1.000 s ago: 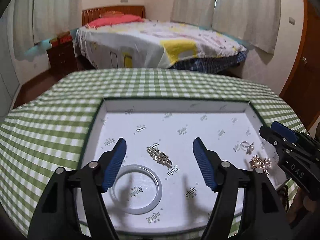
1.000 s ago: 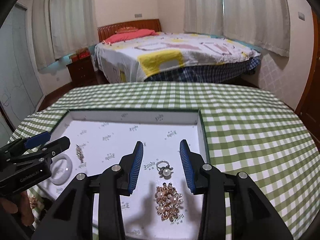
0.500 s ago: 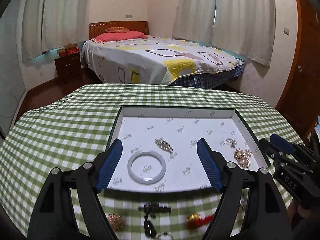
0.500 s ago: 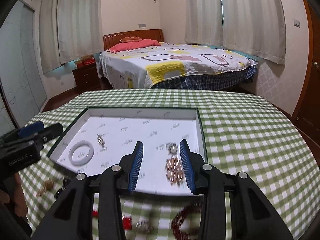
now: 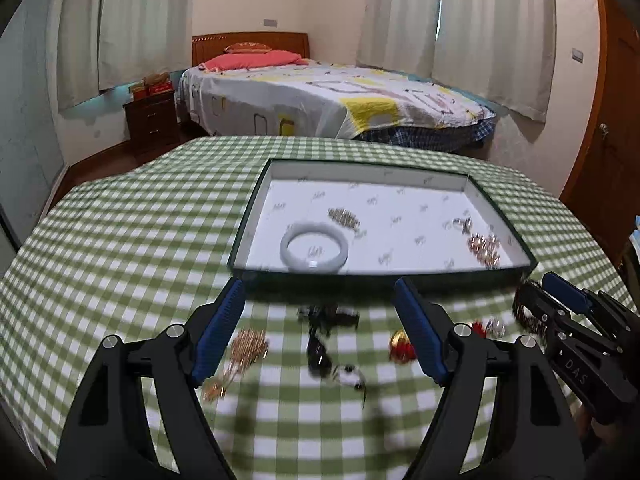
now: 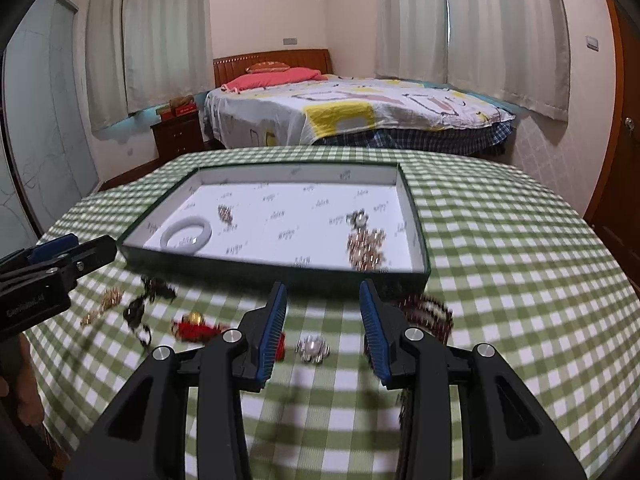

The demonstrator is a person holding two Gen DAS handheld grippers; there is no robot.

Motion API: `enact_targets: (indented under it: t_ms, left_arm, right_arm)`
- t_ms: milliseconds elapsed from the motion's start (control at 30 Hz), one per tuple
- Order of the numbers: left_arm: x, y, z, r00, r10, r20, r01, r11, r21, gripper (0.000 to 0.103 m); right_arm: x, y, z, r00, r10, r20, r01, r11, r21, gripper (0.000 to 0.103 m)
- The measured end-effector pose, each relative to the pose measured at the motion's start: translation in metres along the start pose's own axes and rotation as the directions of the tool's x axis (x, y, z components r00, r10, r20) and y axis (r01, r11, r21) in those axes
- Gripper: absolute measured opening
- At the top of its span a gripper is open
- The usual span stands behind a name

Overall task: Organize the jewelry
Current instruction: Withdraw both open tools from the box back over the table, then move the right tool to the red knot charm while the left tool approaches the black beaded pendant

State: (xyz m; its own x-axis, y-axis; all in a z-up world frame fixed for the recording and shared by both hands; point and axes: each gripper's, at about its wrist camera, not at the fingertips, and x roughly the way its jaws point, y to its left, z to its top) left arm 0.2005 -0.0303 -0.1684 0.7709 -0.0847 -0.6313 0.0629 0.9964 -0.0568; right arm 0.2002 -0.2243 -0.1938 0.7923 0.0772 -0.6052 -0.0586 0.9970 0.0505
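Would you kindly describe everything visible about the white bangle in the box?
The white bangle is a smooth, thick, closed ring, milky and slightly glossy like jade or glass. It lies flat on the printed white floor of the green-edged box, near its front left corner. A small gold piece lies just behind it, seemingly apart. Neither tool touches it.

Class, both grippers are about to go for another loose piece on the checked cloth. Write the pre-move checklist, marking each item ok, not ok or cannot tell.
1. Left gripper empty, jaws apart: ok.
2. Right gripper empty, jaws apart: ok.
3. Tray has bare floor left between the white bangle and the gold cluster: ok.
4. Loose pieces in front of the tray: silver brooch lies between the right gripper's fingers, red charm and gold chain near the left: ok.
5. Black piece free of tangles with its neighbours: cannot tell, blurred.
6. Grippers apart from each other: ok.
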Motion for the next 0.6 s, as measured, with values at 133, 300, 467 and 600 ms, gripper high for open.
enact_targets:
  t_ms: [133, 300, 467, 600]
  left_arm:
    - [-0.008, 0.008, -0.011, 1.000, 0.015, -0.013, -0.015, 1.000, -0.015, 0.075]
    - [-0.013, 0.020, -0.018, 0.999, 0.032, -0.020, -0.033, 0.999, -0.032, 0.075]
    - [-0.011, 0.029, -0.020, 0.998, 0.043, -0.034, -0.045, 0.998, -0.051, 0.075]
    - [-0.010, 0.034, -0.019, 0.998, 0.050, -0.035, -0.052, 0.997, -0.058, 0.075]
  right_arm:
    - [0.000, 0.002, -0.011, 1.000, -0.003, -0.015, 0.003, 1.000, -0.001, 0.039]
    - [0.003, 0.001, -0.015, 1.000, -0.009, -0.026, 0.010, 1.000, 0.006, 0.039]
    - [0.006, 0.003, -0.016, 0.999, -0.003, -0.036, 0.004, 1.000, 0.007, 0.039]
    - [0.009, 0.013, -0.015, 0.999, 0.016, -0.042, -0.016, 1.000, -0.010, 0.039]
